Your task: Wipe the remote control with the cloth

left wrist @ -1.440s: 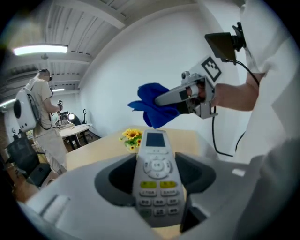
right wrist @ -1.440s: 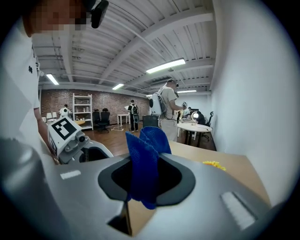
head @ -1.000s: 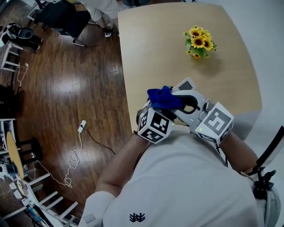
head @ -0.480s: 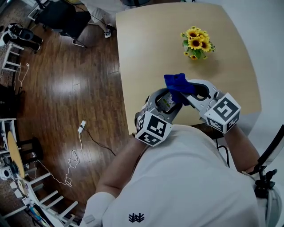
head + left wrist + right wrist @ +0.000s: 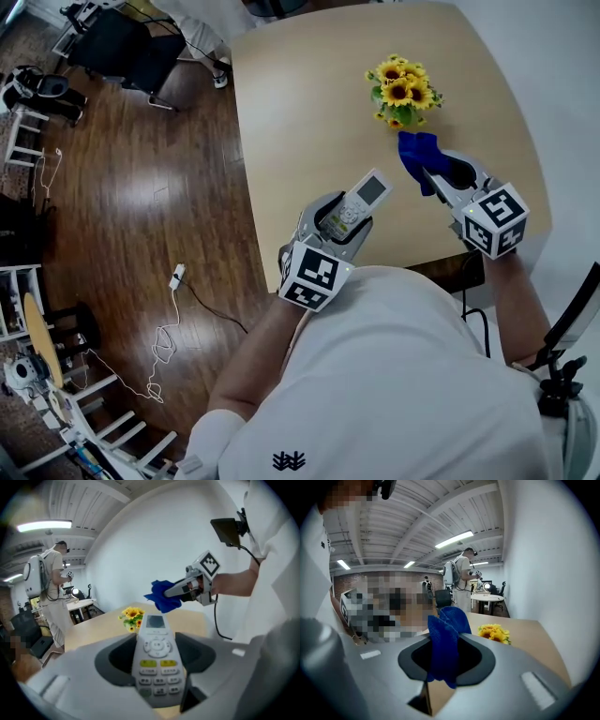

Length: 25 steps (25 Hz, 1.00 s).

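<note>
My left gripper (image 5: 349, 217) is shut on a light grey remote control (image 5: 357, 203) with a small screen and yellow buttons. It holds the remote above the wooden table (image 5: 309, 103) near its front edge. In the left gripper view the remote (image 5: 155, 656) juts forward between the jaws. My right gripper (image 5: 433, 167) is shut on a blue cloth (image 5: 418, 152) and stands apart to the right, close to the sunflowers. In the right gripper view the cloth (image 5: 444, 644) hangs bunched between the jaws. The left gripper view also shows the right gripper (image 5: 176, 589) with the cloth (image 5: 162, 596).
A small bunch of yellow sunflowers (image 5: 401, 90) stands on the table at the back right, also visible as sunflowers (image 5: 493, 632) in the right gripper view. Left of the table lies dark wooden floor (image 5: 141, 206) with a cable. A person with a backpack (image 5: 47, 581) stands further back.
My right gripper has swung away to the right with the blue cloth, off the remote and toward the sunflowers. The remote now shows uncovered in my left gripper, which has barely shifted.
</note>
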Motion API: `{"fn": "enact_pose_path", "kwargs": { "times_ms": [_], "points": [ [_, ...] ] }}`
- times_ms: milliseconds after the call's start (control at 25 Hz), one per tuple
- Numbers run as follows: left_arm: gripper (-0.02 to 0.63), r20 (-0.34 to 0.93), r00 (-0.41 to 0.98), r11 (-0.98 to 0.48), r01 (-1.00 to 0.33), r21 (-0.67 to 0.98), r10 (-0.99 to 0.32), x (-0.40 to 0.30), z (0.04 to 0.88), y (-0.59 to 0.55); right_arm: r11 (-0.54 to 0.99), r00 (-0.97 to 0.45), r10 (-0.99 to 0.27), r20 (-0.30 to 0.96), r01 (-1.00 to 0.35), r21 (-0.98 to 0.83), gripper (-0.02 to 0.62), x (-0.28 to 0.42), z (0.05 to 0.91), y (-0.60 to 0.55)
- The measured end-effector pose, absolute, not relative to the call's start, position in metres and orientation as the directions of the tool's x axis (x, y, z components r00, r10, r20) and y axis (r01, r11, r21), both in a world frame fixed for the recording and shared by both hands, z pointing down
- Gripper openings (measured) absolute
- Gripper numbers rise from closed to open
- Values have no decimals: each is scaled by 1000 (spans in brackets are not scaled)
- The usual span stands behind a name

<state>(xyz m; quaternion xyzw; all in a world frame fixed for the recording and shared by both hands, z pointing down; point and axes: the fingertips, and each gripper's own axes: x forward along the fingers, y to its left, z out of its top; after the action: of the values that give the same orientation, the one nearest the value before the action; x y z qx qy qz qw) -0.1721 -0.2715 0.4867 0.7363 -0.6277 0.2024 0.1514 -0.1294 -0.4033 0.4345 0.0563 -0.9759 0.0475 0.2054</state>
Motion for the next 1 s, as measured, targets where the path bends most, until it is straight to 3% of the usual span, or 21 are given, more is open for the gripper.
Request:
{"fn": "enact_pose_path", "kwargs": {
  "times_ms": [480, 1000],
  "points": [
    [276, 642, -150, 293, -949, 121, -752, -253, 596, -266, 964, -873, -66, 483, -182, -196, 84, -69, 489, -407],
    [276, 769, -252, 490, -867, 90, -588, -264, 699, -275, 973, -840, -19, 542, -140, -184, 84, -26, 506, -409]
  ]
}}
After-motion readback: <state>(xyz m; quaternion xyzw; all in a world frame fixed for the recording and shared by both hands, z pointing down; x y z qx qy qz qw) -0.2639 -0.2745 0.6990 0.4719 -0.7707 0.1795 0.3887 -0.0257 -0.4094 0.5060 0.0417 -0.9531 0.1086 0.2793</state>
